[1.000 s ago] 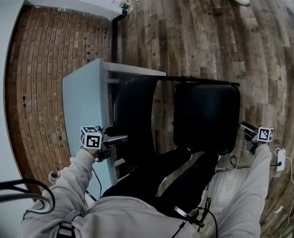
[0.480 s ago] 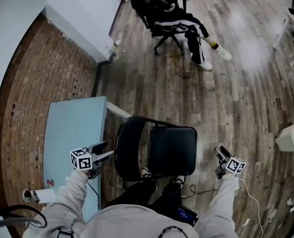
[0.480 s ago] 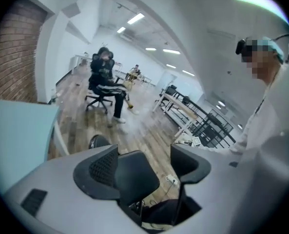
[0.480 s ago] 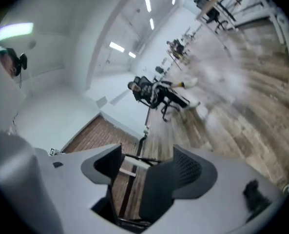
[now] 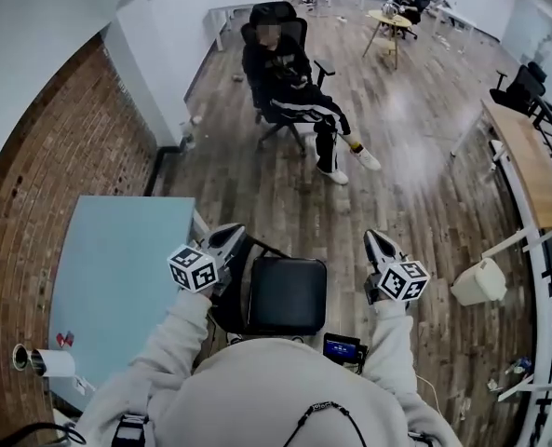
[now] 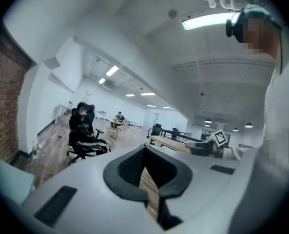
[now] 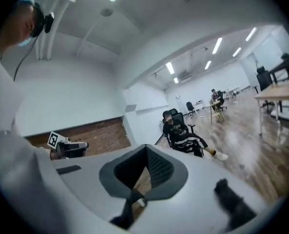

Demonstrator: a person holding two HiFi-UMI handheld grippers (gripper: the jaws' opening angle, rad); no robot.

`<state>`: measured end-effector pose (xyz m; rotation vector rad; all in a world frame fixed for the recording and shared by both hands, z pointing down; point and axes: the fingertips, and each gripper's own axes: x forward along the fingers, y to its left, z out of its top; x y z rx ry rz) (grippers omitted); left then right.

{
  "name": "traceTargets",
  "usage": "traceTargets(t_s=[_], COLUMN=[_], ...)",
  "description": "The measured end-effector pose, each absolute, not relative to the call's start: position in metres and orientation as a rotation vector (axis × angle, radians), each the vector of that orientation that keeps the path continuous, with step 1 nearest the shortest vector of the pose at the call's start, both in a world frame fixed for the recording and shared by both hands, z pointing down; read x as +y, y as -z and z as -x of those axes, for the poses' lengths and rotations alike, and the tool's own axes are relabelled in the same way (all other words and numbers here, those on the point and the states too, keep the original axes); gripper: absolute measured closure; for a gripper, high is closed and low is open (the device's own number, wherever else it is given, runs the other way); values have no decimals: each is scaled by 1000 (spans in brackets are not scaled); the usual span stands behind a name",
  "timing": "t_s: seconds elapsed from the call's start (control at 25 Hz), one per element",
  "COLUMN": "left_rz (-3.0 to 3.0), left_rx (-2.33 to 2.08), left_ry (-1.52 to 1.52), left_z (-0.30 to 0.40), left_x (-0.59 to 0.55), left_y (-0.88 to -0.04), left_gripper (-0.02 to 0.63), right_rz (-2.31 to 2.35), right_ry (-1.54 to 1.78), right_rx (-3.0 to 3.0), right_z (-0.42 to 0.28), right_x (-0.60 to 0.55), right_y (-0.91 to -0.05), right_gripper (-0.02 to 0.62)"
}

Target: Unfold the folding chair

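The black folding chair (image 5: 287, 294) stands opened on the wood floor just in front of me, its seat flat and its backrest on the left side. Both grippers are held high above it and touch nothing. My left gripper (image 5: 229, 237) hovers over the backrest side, my right gripper (image 5: 376, 242) to the right of the seat. Each points out level into the room. The left gripper view shows the left gripper's (image 6: 151, 199) jaws closing, tips together with nothing between them. The right gripper's (image 7: 134, 196) do the same.
A light blue table (image 5: 108, 277) stands at my left against the brick wall (image 5: 43, 203). A person sits in an office chair (image 5: 289, 82) further out. A white bin (image 5: 480, 282) and a wooden desk (image 5: 527, 166) are at the right. A small device (image 5: 343, 348) lies by my feet.
Both grippers have risen from beside the chair to chest height and turned level. Their jaws went from open to shut. The head view has lifted from the floor to the room.
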<state>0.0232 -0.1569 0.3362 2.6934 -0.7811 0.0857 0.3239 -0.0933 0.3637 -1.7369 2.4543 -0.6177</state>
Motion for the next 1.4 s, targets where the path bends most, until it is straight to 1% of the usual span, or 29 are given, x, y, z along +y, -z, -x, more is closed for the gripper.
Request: traceTargets(t_s=[0.16,0.44,0.68,0.84,1.04,1.2,1.4], left_rz=[-2701,-2755,-2829,-2928,-2879,-2864,-2866], left_rx=[-835,-976,-955,-993,-1006,-1010,-1021], left_ry=[27,-61,-101,-223,-147,-171,-174], left_z=[-21,-22,-68,-76,-63,-70,-64], left_x=[-150,-147,-147,-153,-157,-155,-157], left_y=[-316,-313,-294,-292,-286,-292,-293], left_gripper=[600,600,600,600,600,600,600], right_rz=[1827,1806,1748,1742,1751,1746,1738], right_ry=[519,474,351,309,304,331,328], right_rx=[2512,2521,2590,2596,2593,2590,2602], right_z=[-301,-266,-227,-221,-223,-224,-222], right_x=[-90,-77,-77,-76,-78,-79,-82], right_y=[-334,-315,-271,-257,-257,-261,-263], right_gripper=[589,589,589,591,591,591,590])
